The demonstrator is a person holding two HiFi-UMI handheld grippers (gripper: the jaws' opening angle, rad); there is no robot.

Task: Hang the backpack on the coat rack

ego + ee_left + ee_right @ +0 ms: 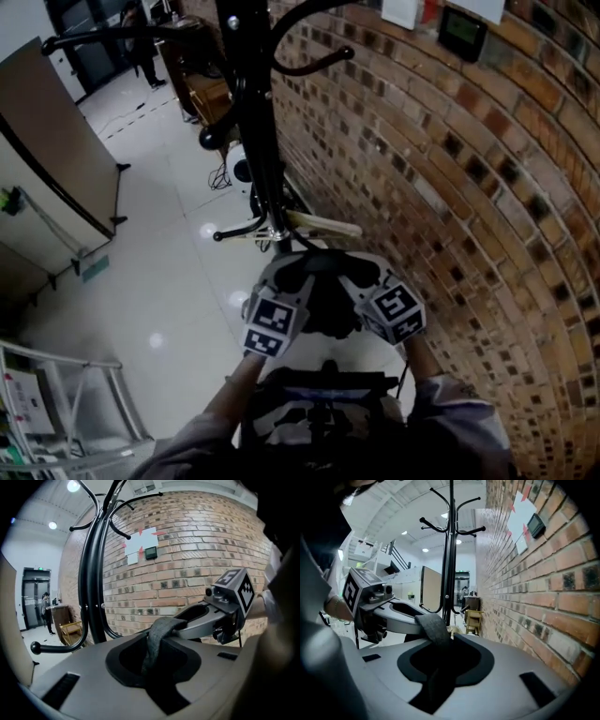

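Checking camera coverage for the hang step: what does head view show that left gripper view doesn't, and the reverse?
Head view only: the backpack hanging below both grippers, the left gripper seen from outside, and the floor.
Left gripper view only: the strap gripped in the left gripper's jaws and running across to the right gripper.
Both: the rack, the brick wall and the right gripper.

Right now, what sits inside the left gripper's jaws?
A grey strap, which runs on into the right gripper. Its lower end is covered, lost in the dark between the jaws.
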